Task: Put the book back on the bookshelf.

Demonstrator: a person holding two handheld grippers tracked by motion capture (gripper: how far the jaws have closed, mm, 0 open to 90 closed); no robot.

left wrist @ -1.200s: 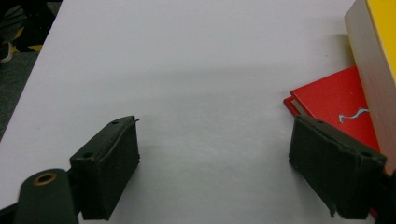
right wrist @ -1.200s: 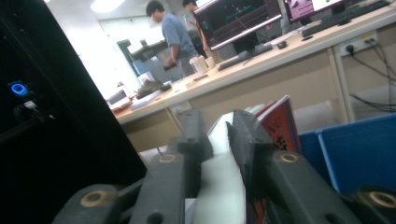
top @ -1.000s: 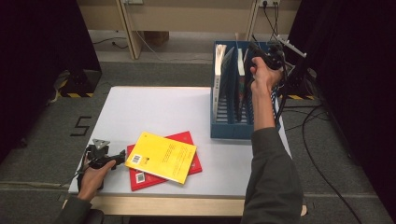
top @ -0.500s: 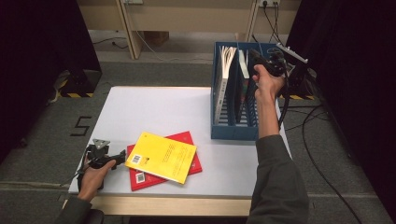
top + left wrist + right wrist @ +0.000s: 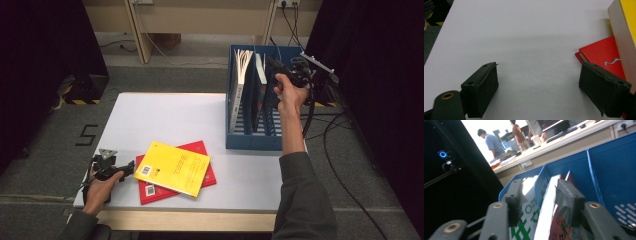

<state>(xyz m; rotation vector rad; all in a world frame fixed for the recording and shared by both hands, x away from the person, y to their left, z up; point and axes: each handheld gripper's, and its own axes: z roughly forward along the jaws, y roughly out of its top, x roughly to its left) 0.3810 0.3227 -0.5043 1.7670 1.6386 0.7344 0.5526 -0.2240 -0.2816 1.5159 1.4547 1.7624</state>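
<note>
White worktop [image 5: 165, 120] carries the job. Right gripper [image 5: 537, 202] fingers have just been opening, nothing between them; the book [image 5: 546, 212] they flank stands in the blue rack [image 5: 235, 100], so it looks filed. Left gripper [image 5: 539, 92] gapes empty beside the yellow book [image 5: 172, 167] on the red one [image 5: 202, 150], probably next.

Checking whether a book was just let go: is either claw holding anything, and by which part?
Nothing is held. The right claw has just been opening above the books in the blue rack; the left claw stands open on the table.
</note>
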